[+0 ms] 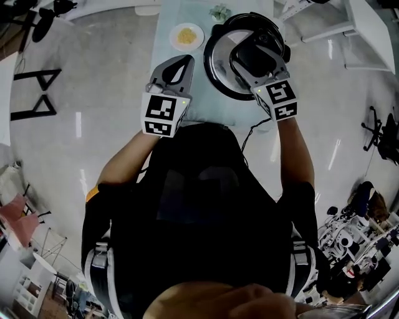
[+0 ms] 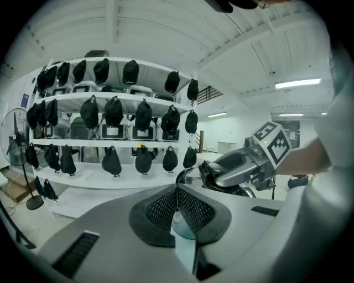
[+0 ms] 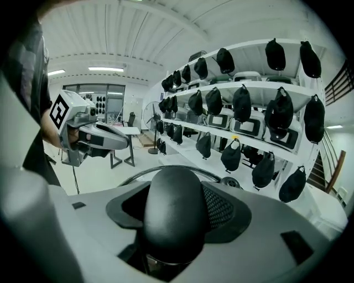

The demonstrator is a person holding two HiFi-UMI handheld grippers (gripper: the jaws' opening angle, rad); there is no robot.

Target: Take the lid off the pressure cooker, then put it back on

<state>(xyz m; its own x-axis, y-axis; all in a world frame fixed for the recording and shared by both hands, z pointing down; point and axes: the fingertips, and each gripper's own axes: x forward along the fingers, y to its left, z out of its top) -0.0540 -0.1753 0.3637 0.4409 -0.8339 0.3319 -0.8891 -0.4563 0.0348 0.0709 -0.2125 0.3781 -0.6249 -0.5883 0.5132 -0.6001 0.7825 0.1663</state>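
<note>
Table [image 1: 163,47], w/ lid [image 1: 218,59] over its right side. Right gripper [image 1: 257,50] is spread wide, clamped on the lid's black handle [image 3: 174,204]. Left gripper [image 1: 184,62] is closed and empty, beside the lid. Risk: a single-handle hold lets the heavy lid tilt, slip, or seat crooked on re-fit.

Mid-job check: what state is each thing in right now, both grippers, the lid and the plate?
left gripper: shut, empty.
right gripper: shut on the lid handle.
lid handle: clamped between the pads.
pressure cooker lid: held by its handle; whether it is clear of the pot cannot be told.
plate: on the table, holding yellow food.
</note>
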